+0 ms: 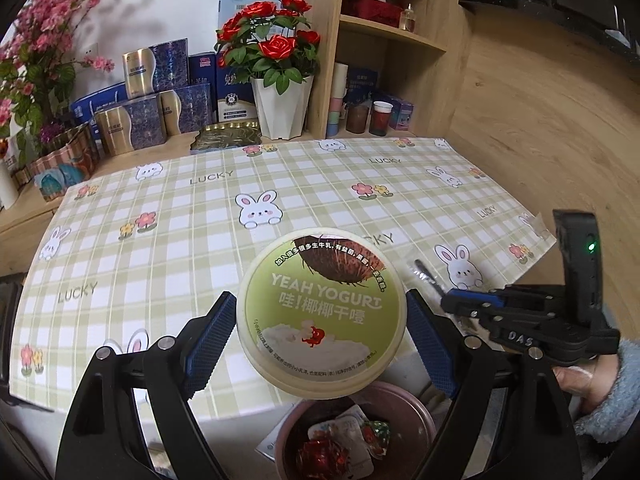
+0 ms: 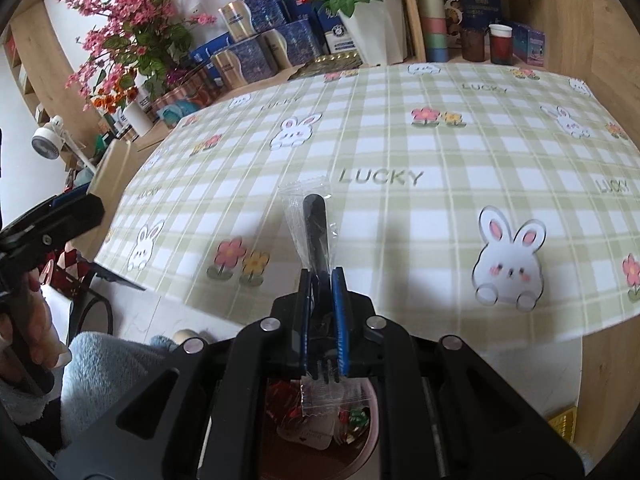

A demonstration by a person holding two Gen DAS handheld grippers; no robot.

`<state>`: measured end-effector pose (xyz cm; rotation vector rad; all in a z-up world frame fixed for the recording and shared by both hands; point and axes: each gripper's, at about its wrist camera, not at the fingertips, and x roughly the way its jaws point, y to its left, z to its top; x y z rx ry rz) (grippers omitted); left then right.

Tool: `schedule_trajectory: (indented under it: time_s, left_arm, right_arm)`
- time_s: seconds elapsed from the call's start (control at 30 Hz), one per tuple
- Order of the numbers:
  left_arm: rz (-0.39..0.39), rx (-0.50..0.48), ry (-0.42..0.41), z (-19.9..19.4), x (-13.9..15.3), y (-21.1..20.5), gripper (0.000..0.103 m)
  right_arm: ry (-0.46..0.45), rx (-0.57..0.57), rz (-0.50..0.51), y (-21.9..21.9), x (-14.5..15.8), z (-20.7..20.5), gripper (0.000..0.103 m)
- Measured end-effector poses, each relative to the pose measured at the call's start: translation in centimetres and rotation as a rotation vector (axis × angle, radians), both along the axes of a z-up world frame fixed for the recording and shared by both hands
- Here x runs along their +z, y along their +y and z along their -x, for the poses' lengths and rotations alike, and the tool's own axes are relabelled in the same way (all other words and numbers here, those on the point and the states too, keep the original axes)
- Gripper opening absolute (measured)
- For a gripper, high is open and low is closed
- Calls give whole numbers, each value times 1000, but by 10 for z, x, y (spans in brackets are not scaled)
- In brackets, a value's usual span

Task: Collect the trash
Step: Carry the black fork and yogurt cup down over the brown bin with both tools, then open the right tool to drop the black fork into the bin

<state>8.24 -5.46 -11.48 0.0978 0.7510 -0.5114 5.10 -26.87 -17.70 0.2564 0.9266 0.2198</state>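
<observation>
A: So, what sits nearest in the left wrist view?

B: At the bottom centre, a pink bin (image 1: 416,412) holds red foil wrappers (image 1: 320,458) and white packets. Just above it, the left gripper (image 1: 320,330) has its blue pads clamped on either side of a round yogurt tub (image 1: 320,312) with a green lid. The tub hangs over the bin's rim, likely so it can fall straight in once let go.

A: And the other hand?

B: In the right wrist view, the right gripper (image 2: 321,304) has its jaws pressed together on a black plastic fork sealed in a clear wrapper (image 2: 316,232). The tines poke out below the pads and the handle points up the centre of the frame. The same bin (image 2: 370,446) shows at the bottom centre beneath it, so this piece also seems headed there.

A: What lies beyond?

B: A green checked tablecloth (image 2: 400,152) with rabbits and flowers fills the middle, bare of loose trash as far as I can see. Along the top stand blue boxes (image 1: 160,96), a white pot of red roses (image 1: 280,100), and pink blossom (image 1: 44,40) at the upper left.
</observation>
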Motion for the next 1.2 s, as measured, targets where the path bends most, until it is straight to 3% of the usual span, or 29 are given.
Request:
schedule_trajectory:
  time_s: [0.47,0.83,1.13,1.2]
  left_arm:
    - [40,21,15,58,-25,25,82]
    - [37,34,99,64,-67,31,82]
    - [11,16,155,66,-91,22,82]
    - [9,13,166,66,-94,20,82]
  right_arm:
    - [100,97,9,40,-55,39,14]
    - [256,199,16,67,-114,45,14]
    - [310,225,12,74,-130,44,14]
    - [314,216,11,72,-130,44,22]
